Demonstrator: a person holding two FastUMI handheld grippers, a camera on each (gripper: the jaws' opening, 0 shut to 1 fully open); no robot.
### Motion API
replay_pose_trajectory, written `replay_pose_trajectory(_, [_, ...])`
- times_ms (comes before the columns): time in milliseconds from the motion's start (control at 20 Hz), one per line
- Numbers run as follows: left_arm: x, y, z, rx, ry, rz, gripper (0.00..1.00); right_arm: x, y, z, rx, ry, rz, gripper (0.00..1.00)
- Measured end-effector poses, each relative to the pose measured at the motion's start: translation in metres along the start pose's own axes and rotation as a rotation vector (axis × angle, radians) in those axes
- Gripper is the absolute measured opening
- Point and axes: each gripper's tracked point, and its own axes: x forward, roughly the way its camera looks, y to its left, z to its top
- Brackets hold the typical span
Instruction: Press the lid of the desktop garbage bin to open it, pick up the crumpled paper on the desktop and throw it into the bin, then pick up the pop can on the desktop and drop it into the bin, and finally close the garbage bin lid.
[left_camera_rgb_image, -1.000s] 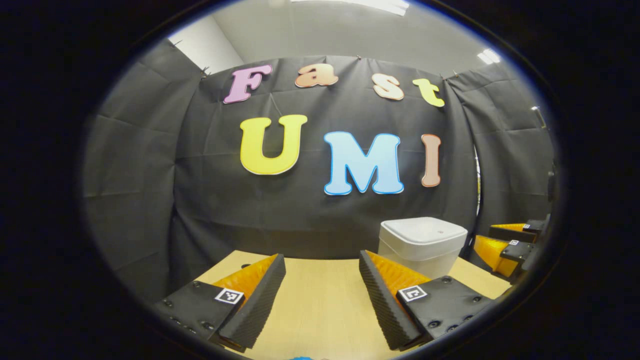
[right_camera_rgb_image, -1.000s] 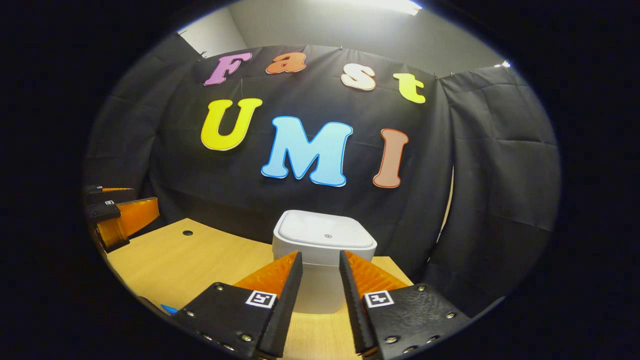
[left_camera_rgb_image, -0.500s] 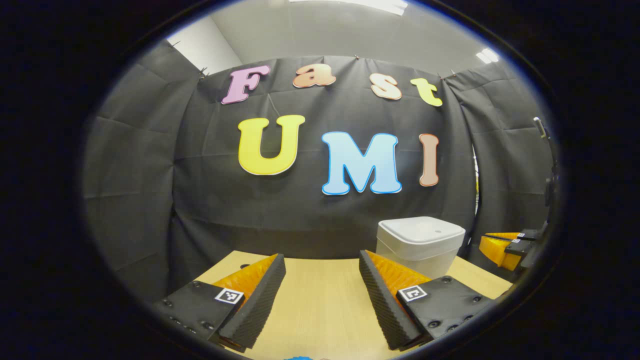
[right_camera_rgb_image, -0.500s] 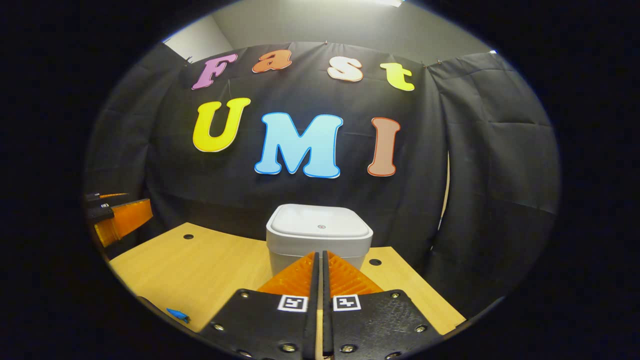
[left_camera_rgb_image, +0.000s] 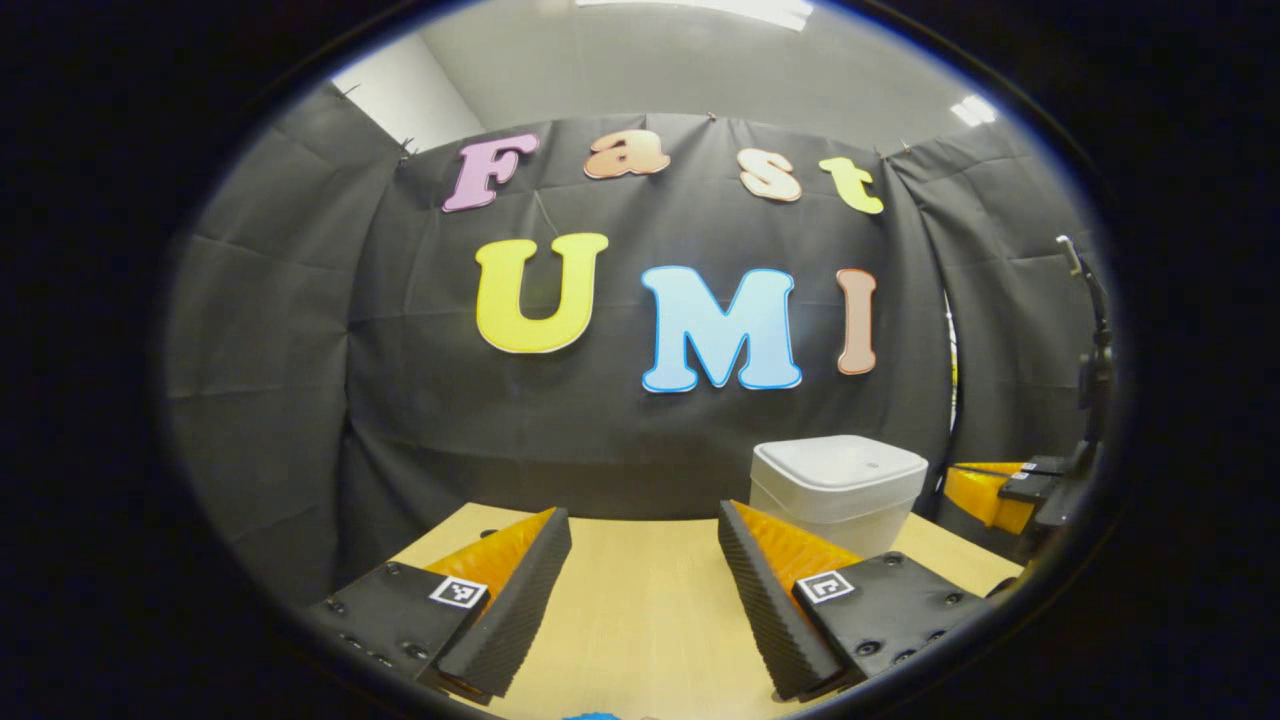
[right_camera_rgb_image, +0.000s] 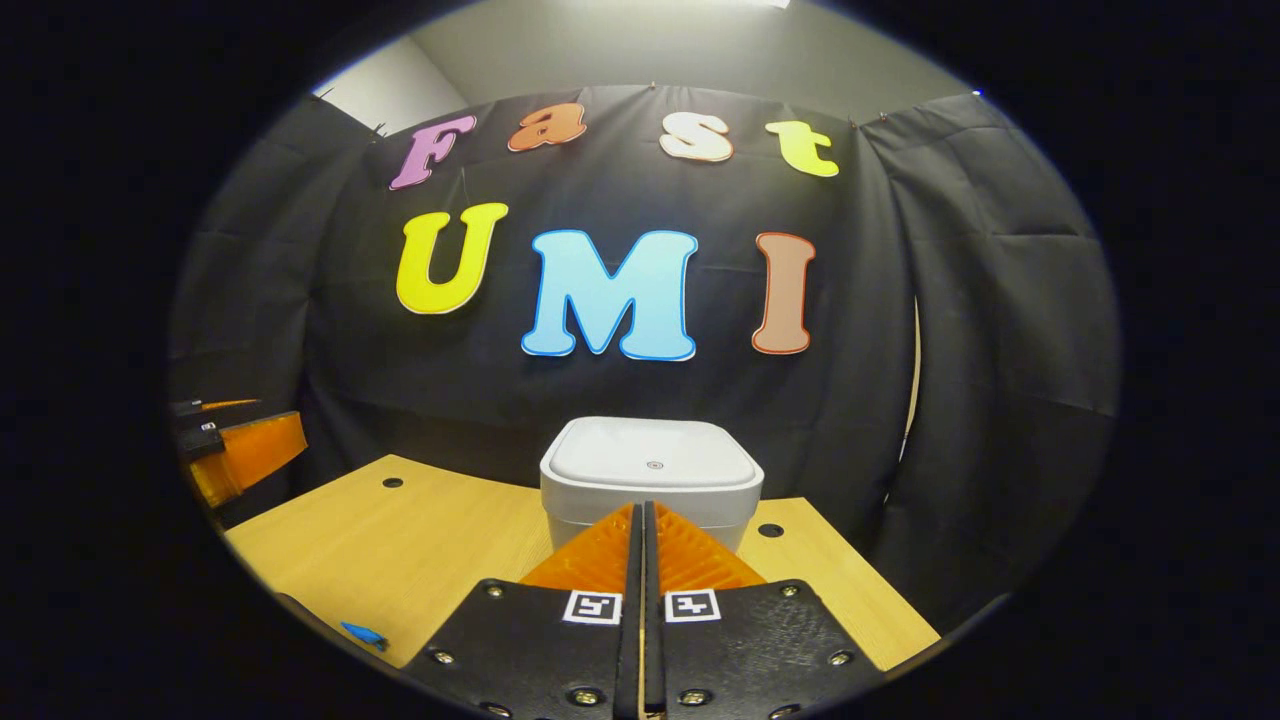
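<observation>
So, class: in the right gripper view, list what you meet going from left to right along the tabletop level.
Left gripper → blue scrap at the table's near edge → hole in the table → right gripper, shut, in front of the white bin → second hole.

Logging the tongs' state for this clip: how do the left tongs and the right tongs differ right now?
The left tongs stand open, a wide gap of bare desktop between the fingers; the right tongs are shut, fingers together with nothing between them. The right tongs point straight at the closed garbage bin; the left tongs point past it, the bin sitting off to their right. Both hang above the desktop and touch nothing.
</observation>
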Motion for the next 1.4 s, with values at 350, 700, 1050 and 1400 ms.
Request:
replay_pose_trajectory(350, [-0.002, 0.006, -0.002, -0.004, 0.006, 0.036, 0.98, 0.036, 0.001, 0.019, 0.054, -0.059, 0.033, 0.02])
replay_pose_trajectory(700, [-0.008, 0.012, -0.01, -0.024, 0.022, 0.076, 0.98, 0.08, -0.007, 0.01, 0.052, -0.018, 0.027, 0.01])
replay_pose_trajectory(1050, [-0.012, 0.024, -0.019, -0.032, 0.052, 0.125, 0.98, 0.106, -0.013, -0.006, 0.094, 0.05, 0.022, 0.01])
replay_pose_trajectory(1400, [0.003, 0.01, -0.025, -0.028, 0.073, 0.094, 0.96, 0.111, -0.011, -0.014, 0.115, 0.072, 0.061, 0.02])
